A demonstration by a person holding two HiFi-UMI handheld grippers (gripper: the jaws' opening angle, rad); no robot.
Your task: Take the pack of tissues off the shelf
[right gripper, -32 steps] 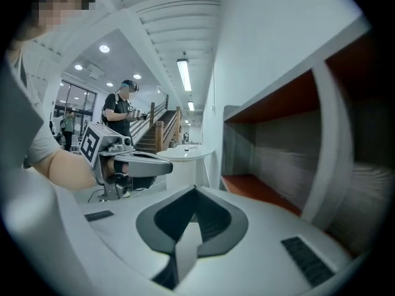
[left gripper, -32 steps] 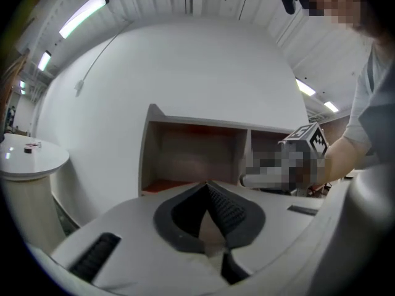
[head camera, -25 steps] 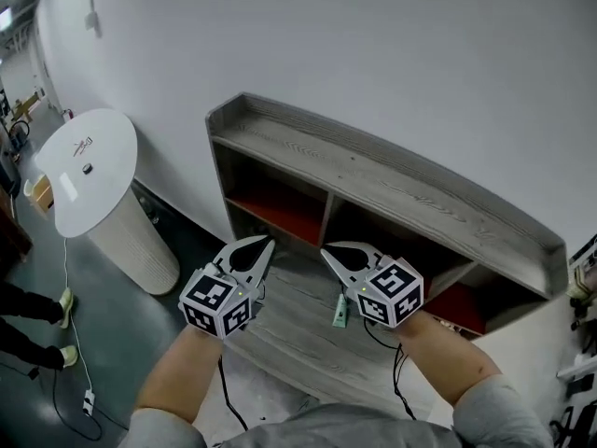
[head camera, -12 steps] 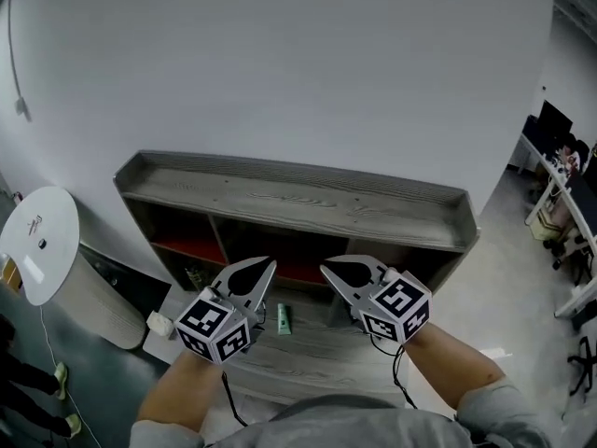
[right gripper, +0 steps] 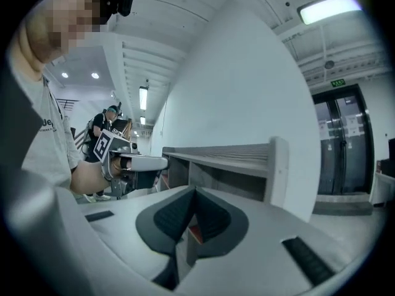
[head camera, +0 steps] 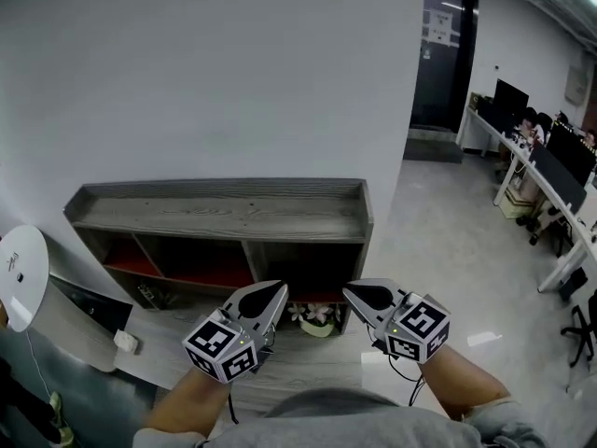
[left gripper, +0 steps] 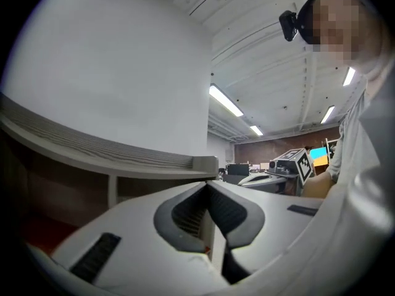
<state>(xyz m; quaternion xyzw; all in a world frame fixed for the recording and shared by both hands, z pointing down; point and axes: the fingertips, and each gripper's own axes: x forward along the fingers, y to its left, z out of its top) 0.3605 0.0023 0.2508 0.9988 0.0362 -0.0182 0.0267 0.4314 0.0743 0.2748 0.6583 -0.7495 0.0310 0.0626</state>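
Observation:
A low grey wooden shelf stands against the white wall, with open compartments and red panels inside. I cannot pick out a pack of tissues in any view. My left gripper and right gripper are held side by side in front of the shelf, both shut and empty, clear of it. In the left gripper view the jaws meet at the tip, with the shelf top beyond them. The right gripper view shows its shut jaws, the shelf's end and the left gripper.
A pale pinkish thing sits in the low right compartment. A small white object lies at the lower left beside a round white table. Office desks with monitors and a dark doorway lie to the right.
The head view has swung right: the shelf has slid left and farther off, and the office and doorway have come into sight. Both grippers stay shut, side by side.

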